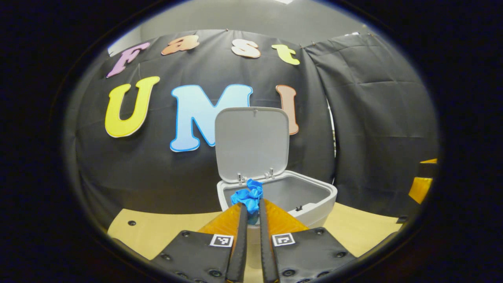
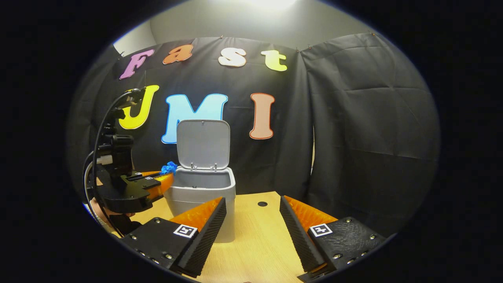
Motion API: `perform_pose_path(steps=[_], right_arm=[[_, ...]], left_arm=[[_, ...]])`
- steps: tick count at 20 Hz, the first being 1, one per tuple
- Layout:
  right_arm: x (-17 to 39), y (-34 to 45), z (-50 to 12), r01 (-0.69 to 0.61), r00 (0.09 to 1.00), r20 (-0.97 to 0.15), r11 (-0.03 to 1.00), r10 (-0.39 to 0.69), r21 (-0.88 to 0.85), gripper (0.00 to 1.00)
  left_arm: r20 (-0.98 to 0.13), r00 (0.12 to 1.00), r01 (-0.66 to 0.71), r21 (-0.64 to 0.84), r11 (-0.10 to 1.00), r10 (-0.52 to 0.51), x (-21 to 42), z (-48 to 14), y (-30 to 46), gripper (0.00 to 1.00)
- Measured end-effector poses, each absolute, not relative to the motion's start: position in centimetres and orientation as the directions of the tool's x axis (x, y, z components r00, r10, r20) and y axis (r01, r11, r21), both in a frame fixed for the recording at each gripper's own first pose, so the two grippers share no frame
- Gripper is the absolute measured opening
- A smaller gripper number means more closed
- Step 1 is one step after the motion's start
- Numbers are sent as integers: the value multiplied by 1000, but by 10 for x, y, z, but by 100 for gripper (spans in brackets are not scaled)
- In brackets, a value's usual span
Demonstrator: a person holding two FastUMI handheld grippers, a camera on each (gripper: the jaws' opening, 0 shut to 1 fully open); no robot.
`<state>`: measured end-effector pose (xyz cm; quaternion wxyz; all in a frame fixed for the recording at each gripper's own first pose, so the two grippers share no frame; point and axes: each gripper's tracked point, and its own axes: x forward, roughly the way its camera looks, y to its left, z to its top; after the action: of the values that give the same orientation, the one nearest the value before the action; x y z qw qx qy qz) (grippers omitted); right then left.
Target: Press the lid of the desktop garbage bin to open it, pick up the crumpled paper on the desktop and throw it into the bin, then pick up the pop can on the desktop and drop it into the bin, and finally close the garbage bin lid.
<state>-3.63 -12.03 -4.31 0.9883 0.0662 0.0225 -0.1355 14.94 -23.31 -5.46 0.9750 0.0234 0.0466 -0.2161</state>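
My left gripper [image 1: 251, 214] pinches the paper [image 1: 248, 196] just short of the bin [image 1: 328, 196], lid [image 1: 251, 141] up, ready to drop; my right gripper [image 2: 251, 214] waits wide.

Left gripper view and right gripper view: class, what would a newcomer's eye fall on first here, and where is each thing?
First, the blue crumpled paper pinched between the left gripper fingers, held at the near rim of the garbage bin. Next, the bin's lid standing upright at the back, against the black cloth wall. In the right gripper view, the right gripper hangs open over the wooden desktop, holding nothing.
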Motion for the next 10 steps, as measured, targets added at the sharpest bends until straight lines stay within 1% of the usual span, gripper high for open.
perform_pose_path(steps=[1, 2, 3, 5, 7, 9, 10], right_arm=[[-37, -121, -43, 277, 961, -61, 953, -271, 123, 89], [-37, -122, -42, 281, 959, -60, 952, -276, 124, 89], [-37, -123, -42, 284, 958, -61, 951, -279, 124, 89], [-37, -123, -43, 288, 957, -64, 950, -282, 122, 89], [-36, -122, -43, 291, 956, -65, 950, -285, 117, 89], [-35, -119, -44, 287, 957, -68, 951, -281, 113, 89], [-33, -118, -43, 284, 958, -69, 953, -277, 110, 89]], left_arm=[[-105, 901, 425, 23, 905, -420, 151, -55, -235, 26], [-107, 901, 425, 20, 905, -421, 154, -56, -236, 25], [-109, 900, 426, 16, 905, -422, 158, -56, -237, 29], [-116, 898, 428, 11, 904, -424, 160, -57, -237, 32], [-127, 895, 432, 8, 902, -428, 159, -61, -236, 41], [-123, 891, 440, 2, 898, -437, 160, -62, -238, 53], [-123, 891, 441, 3, 897, -437, 162, -60, -238, 55]])
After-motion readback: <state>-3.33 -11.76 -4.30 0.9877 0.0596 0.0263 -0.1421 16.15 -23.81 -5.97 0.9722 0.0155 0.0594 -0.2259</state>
